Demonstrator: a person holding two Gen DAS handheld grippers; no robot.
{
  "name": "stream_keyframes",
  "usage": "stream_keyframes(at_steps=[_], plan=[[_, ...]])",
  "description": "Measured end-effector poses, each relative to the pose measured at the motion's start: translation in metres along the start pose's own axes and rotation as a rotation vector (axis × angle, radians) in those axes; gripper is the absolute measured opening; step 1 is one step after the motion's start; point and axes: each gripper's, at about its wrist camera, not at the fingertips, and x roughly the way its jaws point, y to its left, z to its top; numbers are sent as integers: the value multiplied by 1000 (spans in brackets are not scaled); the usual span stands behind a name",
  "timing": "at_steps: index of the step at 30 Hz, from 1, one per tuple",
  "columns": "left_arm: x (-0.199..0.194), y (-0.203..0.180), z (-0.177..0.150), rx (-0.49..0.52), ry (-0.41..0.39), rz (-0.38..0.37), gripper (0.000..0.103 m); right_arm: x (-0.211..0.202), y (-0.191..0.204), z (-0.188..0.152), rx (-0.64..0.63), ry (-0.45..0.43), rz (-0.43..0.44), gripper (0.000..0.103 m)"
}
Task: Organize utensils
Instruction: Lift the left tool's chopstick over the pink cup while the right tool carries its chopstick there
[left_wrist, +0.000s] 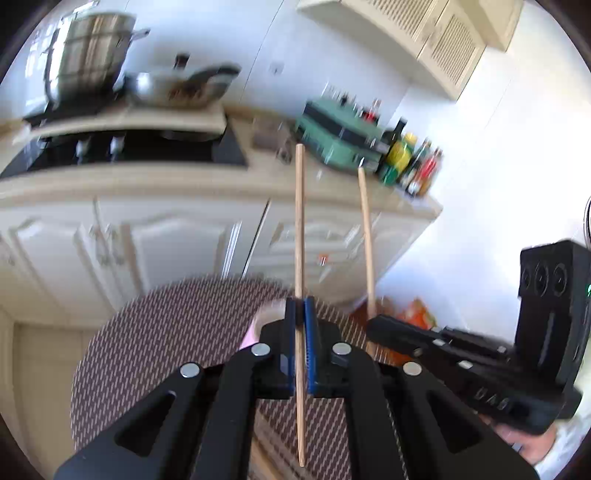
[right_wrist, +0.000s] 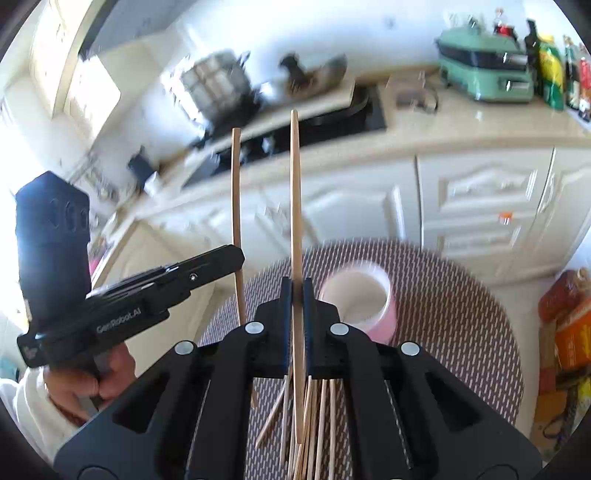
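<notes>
1. The left gripper (left_wrist: 300, 314) has its blue-padded jaws pinched tight on one slender pale wooden chopstick (left_wrist: 299, 229), gripped partway along so a long end sticks up and a shorter end hangs below.
2. The right gripper (right_wrist: 297, 295) is likewise clamped on a second wooden chopstick (right_wrist: 295, 192), upright between its pads. In the left wrist view that stick (left_wrist: 366, 236) stands just beside the first, the two apart.
3. Both sticks are in the air above the round table with the brown woven mat (right_wrist: 461, 295). A loose bundle of more wooden chopsticks (right_wrist: 317, 428) lies on the mat below the right gripper.
4. The pink-and-white cylindrical cup (right_wrist: 364, 299) stands open on the mat, just beyond the right gripper; I take it to be where the sticks belong.
5. What worries me: each stick is held at a single narrow point, so it could pivot or slip out if swung quickly.
6. Two long tips so close could knock together and twist one loose.
7. A tip catching the cup's rim on the way in could topple the cup, which looks light, or send the stick skidding off the table.
</notes>
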Motion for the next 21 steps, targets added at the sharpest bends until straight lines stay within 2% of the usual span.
stream_keyframes(at_steps=[4,7,14,21], plan=[[19,-9,25,19,-89,9,5,14,-9,20,11,-90,-25,6],[38,-13,36,11,-124,15,5,27,-19,29,18,-133,-39,6],[81,-3,27,20,-114,66,5,57,-42,34,49,-188,-60,6],[103,11,6,19,-60,107,5,79,-53,17,35,-167,-70,6]])
